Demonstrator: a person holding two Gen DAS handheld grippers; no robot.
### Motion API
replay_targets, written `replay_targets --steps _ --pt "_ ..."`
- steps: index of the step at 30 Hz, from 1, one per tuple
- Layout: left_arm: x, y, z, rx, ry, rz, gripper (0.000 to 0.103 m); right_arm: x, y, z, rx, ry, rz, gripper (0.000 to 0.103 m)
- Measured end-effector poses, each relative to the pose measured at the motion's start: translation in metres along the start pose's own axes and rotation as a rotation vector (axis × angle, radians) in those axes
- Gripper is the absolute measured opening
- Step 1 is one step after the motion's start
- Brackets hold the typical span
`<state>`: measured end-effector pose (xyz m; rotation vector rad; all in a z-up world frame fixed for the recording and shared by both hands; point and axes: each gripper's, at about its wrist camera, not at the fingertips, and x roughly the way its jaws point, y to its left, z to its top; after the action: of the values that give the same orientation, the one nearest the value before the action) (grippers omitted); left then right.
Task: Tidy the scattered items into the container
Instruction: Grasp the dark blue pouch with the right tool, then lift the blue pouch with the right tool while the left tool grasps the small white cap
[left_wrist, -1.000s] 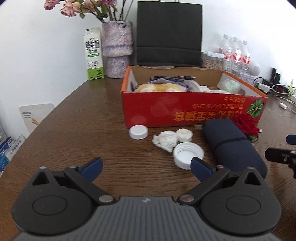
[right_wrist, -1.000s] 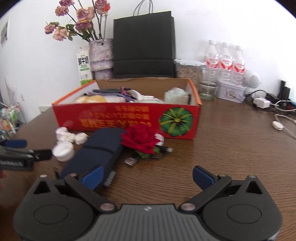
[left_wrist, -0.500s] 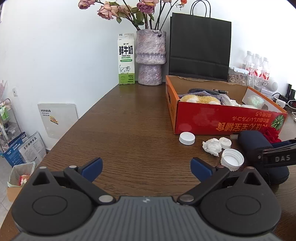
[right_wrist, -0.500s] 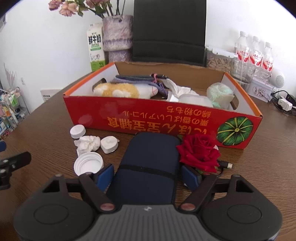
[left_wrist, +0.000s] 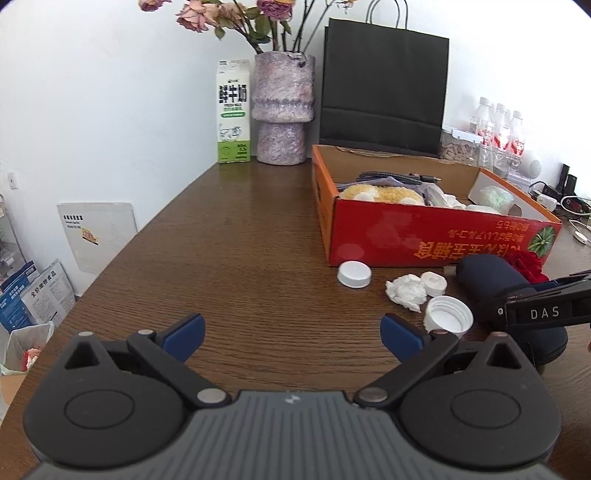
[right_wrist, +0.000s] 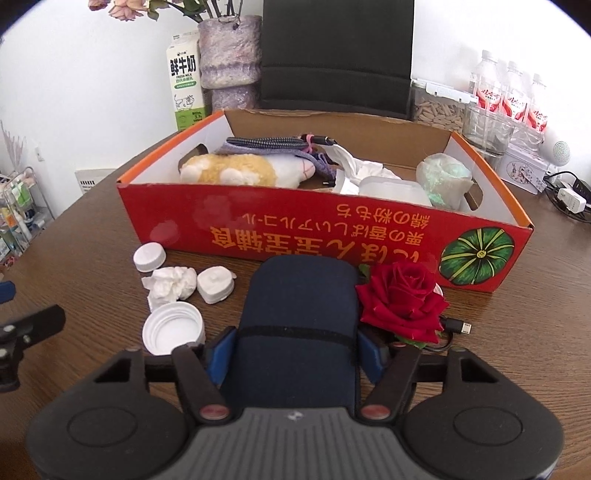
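The right gripper (right_wrist: 295, 356) has just been closing and now clamps both pads on the dark blue pouch (right_wrist: 299, 306), which lies on the counter (right_wrist: 517, 332) just near of the red box (right_wrist: 332, 236). The left gripper (left_wrist: 291, 332) hangs released over bare wood.
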<state>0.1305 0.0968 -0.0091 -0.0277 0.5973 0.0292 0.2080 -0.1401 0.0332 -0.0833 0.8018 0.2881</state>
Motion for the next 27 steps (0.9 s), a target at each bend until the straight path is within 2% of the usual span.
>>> replay_targets --steps 7,13,21,27 --pt "0.007 -0.033 0.004 0.067 0.034 -0.062 0.103 -0.012 -0.009 -0.003 0.004 -0.036 0.010 0.061" --pt "0.012 -0.051 0.003 0.077 0.058 -0.085 0.103 -0.029 -0.018 -0.007 0.000 -0.075 0.018 0.061" --pt "0.018 -0.065 0.009 0.058 0.069 -0.078 0.103 -0.054 -0.041 -0.008 0.010 -0.144 0.033 0.061" --pt "0.025 -0.066 0.023 0.015 0.047 -0.024 0.103 -0.065 -0.062 -0.004 0.011 -0.185 0.023 0.061"
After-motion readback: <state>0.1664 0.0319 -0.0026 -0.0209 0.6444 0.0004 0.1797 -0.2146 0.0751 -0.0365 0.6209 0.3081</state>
